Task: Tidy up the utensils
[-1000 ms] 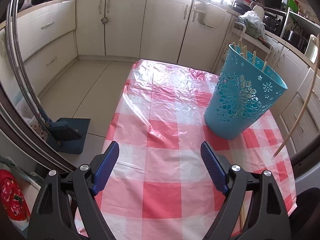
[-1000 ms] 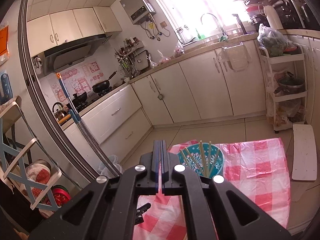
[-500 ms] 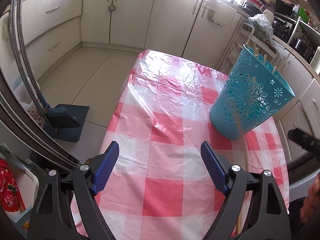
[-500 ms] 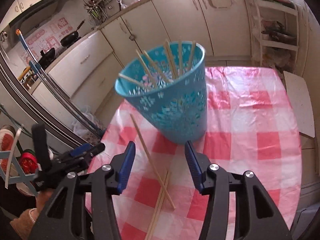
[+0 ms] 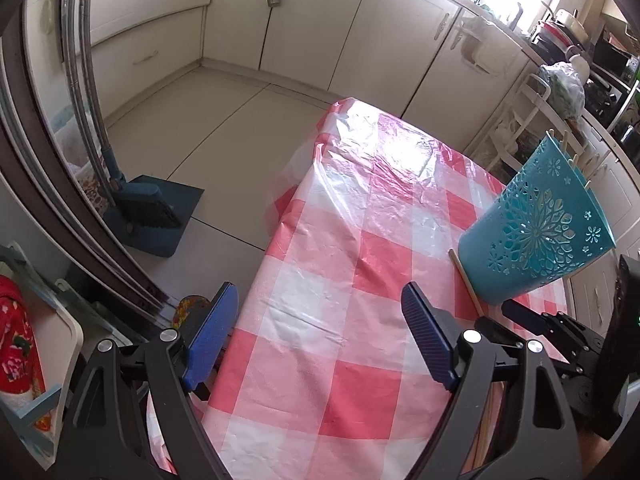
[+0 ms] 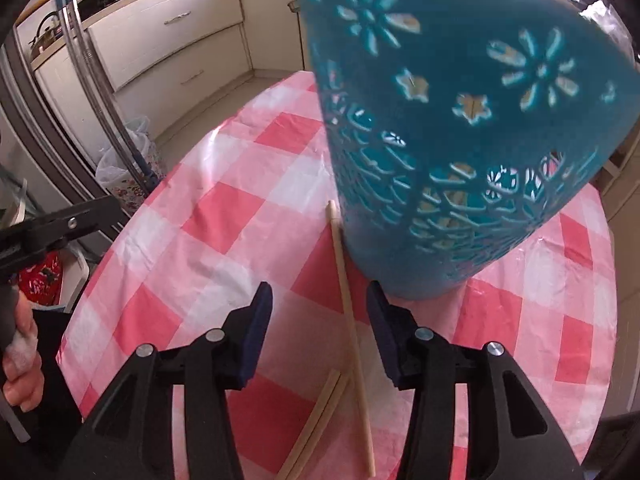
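Note:
A teal cut-out basket [image 5: 536,232] stands on the pink checked tablecloth [image 5: 360,264] and holds several wooden chopsticks. It fills the upper right of the right wrist view [image 6: 472,128]. A loose chopstick [image 6: 348,304] lies on the cloth beside the basket, passing between my right gripper's [image 6: 318,328] open fingers. Two more chopsticks [image 6: 316,424] lie just below, side by side. My left gripper [image 5: 316,340] is open and empty over the cloth's near left part. The loose chopstick also shows in the left wrist view [image 5: 466,284].
Kitchen cabinets [image 5: 360,28] run along the back. A blue dustpan and brush [image 5: 148,212] stand on the floor to the left of the table. A white rack [image 5: 516,120] stands behind the basket. The table's left edge [image 5: 280,216] drops to the floor.
My right gripper opened and dropped from high above the table to just above the cloth, close to the basket, straddling a loose chopstick. My left gripper shifted left and stayed open.

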### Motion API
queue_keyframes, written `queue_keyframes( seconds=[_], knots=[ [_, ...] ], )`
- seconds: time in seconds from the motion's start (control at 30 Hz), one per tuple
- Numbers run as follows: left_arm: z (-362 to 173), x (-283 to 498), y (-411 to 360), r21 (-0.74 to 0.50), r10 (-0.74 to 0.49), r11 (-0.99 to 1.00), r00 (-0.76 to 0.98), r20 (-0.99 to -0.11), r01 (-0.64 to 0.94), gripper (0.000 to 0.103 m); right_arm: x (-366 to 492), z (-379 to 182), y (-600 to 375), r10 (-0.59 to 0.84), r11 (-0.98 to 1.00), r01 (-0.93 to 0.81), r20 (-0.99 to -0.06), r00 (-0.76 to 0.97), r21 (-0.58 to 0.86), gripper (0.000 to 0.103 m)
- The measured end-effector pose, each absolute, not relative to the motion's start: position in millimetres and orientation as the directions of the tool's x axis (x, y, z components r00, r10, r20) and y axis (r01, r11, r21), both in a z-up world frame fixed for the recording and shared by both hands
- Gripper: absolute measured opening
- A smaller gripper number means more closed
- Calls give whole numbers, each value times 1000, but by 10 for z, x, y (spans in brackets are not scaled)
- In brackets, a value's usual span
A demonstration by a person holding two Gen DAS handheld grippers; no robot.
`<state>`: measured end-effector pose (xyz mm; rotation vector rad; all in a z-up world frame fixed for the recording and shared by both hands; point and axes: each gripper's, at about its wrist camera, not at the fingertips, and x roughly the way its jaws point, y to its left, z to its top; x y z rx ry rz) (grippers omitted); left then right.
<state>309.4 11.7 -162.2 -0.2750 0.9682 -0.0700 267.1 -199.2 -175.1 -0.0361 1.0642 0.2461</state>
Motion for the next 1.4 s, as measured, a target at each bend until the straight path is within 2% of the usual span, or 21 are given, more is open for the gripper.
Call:
queue_keyframes(
  seconds=[0.2,0.27,0.3,0.4,0.53,0.63,0.7,0.8,0.87,0.93,1.1,1.27,1.33,1.4],
  knots=[
    [-1618,3104,47,-273,-205,961,563,-801,-38,80,2735,-1914,-2015,137,978,-205,-877,462,45,31],
    [-1616,3106,23,-273,-209,961,560,-802,-33,80,2670,-1908,-1955,136,970,-243,-868,478,18,10],
    [-1618,3112,18,-273,-209,962,559,-802,-32,80,2651,-1902,-1921,122,968,-253,-867,483,-5,6],
    [-1630,3121,17,-273,-207,961,555,-805,-37,80,2510,-1799,-1864,130,956,-293,-849,513,-31,6],
    [-1644,3118,22,-267,-200,963,552,-809,-42,80,2225,-1337,-1978,244,947,-316,-781,574,64,6],
    [-1652,3108,19,-268,-201,962,549,-811,-44,80,2050,-796,-2114,391,914,-355,-660,642,196,6],
    [-1653,3097,4,-266,-200,963,548,-812,-42,80,2039,-379,-2248,421,907,-355,-543,727,229,6],
    [-1658,3083,-24,-259,-197,965,547,-813,-38,80,2221,86,-2447,364,925,-281,-377,852,257,6],
    [-1660,3079,-27,-255,-193,966,547,-815,-39,80,2428,230,-2540,298,936,-216,-299,907,277,6],
    [-1664,3085,-20,-252,-188,967,547,-815,-42,80,2688,246,-2624,225,944,-145,-259,939,297,6],
    [-1667,3125,40,-264,-188,962,549,-814,-63,80,3156,-83,-2709,115,947,-14,-299,947,320,6],
    [-1644,3142,2,-257,-187,965,558,-809,-49,80,3055,-346,-2753,123,954,-4,-379,917,300,6],
    [-1629,3139,-41,-240,-179,970,563,-807,-37,80,2958,-425,-2742,138,958,-17,-406,904,286,17],
    [-1614,3127,-77,-217,-163,976,572,-804,-27,80,2795,-468,-2721,151,961,-32,-422,894,276,23]
  ],
)
